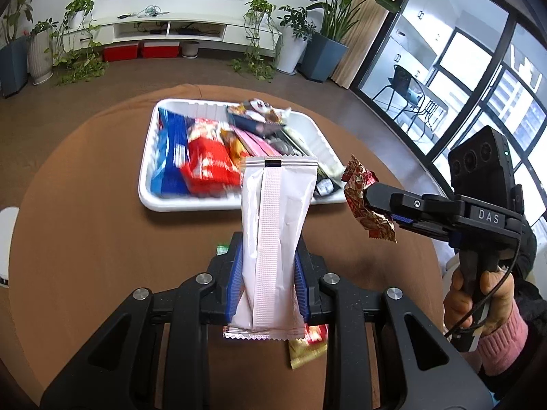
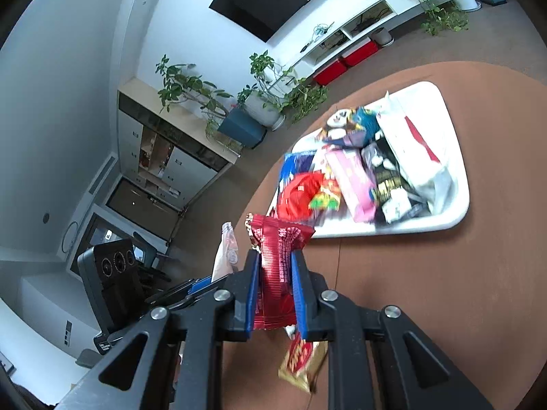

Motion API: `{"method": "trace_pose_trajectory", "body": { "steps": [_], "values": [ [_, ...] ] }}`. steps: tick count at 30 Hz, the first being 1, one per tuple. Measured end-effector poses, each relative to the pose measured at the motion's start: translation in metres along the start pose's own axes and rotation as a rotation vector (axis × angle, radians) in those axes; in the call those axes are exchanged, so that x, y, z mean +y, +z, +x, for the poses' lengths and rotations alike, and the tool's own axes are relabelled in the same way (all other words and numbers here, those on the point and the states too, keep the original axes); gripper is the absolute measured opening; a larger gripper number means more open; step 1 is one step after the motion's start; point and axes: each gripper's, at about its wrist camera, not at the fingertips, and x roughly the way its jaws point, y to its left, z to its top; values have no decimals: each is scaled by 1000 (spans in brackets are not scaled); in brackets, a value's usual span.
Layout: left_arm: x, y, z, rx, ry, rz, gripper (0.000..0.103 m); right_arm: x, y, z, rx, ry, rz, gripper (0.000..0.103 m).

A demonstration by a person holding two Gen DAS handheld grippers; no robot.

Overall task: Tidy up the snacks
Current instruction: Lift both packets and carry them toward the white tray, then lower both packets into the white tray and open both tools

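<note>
My left gripper (image 1: 268,273) is shut on a long pale pink packet (image 1: 277,212) that stands upright between its blue pads, above the brown round table (image 1: 85,239). Beyond it lies a white tray (image 1: 150,184) filled with several snack packs. At the right of the left wrist view, my right gripper (image 1: 371,198) is shut on a crinkled red and gold snack wrapper (image 1: 359,184). In the right wrist view the red wrapper (image 2: 277,259) sits between the right gripper's (image 2: 275,273) pads, short of the tray (image 2: 454,218). The left gripper (image 2: 205,283) with the pink packet (image 2: 225,256) shows at the left.
A gold and red packet (image 1: 306,348) (image 2: 301,362) lies on the table below both grippers. A small green scrap (image 1: 222,248) lies near the left fingers. A hand in a pink sleeve (image 1: 478,300) holds the right gripper. A white object (image 1: 7,239) stands at the table's left edge.
</note>
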Motion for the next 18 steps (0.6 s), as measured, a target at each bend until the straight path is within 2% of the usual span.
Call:
{"method": "trace_pose_trajectory", "body": {
  "steps": [10, 18],
  "values": [
    [9, 58, 22, 14, 47, 17, 24, -13, 43, 31, -26, 1, 35, 20],
    [20, 90, 51, 45, 88, 14, 24, -23, 68, 62, -15, -23, 44, 20]
  ]
}}
